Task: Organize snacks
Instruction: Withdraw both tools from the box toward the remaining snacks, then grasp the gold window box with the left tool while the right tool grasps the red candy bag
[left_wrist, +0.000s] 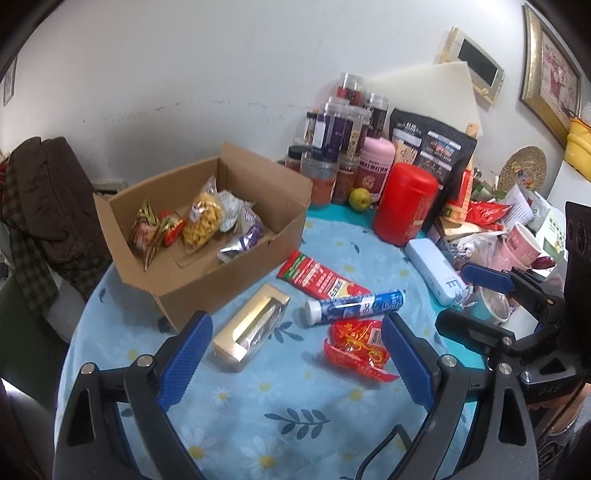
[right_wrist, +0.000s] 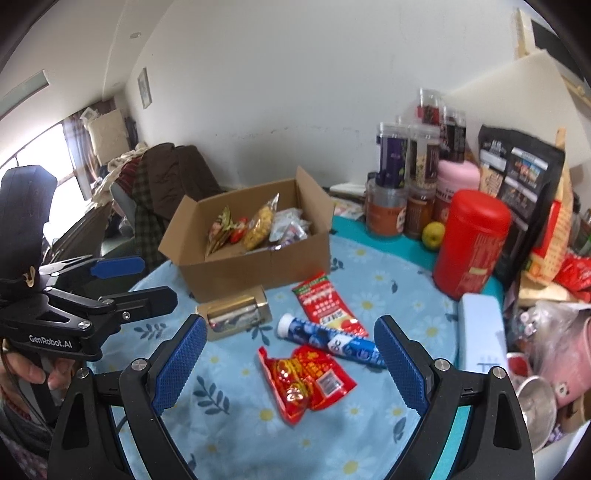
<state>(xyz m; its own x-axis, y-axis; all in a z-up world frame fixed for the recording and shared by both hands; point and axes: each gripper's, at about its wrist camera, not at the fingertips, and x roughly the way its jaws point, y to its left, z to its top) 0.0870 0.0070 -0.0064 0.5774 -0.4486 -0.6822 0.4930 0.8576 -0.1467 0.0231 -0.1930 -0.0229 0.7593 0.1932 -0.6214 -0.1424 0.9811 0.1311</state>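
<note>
Both grippers hang over the table (left_wrist: 258, 398) with nothing in them: left gripper (left_wrist: 295, 354) jaws spread wide, right gripper (right_wrist: 291, 362) too. Red bag (right_wrist: 306, 380), blue tube (right_wrist: 328, 339), red sachet (right_wrist: 327, 304) and gold box (left_wrist: 251, 328) lie loose beside the carton (left_wrist: 236, 273), which holds snacks already

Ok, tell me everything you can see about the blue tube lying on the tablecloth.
The blue tube is a slim cylinder with a white cap at one end and a glossy blue wrapper printed with white lettering and pale spots. It looks like plastic, closed and undamaged. It lies on its side on the flowered tablecloth, slanted, between the long red sachet and the crumpled red packet. Its far end seems to overlap the sachet's corner. Neither claw touches it.
</note>
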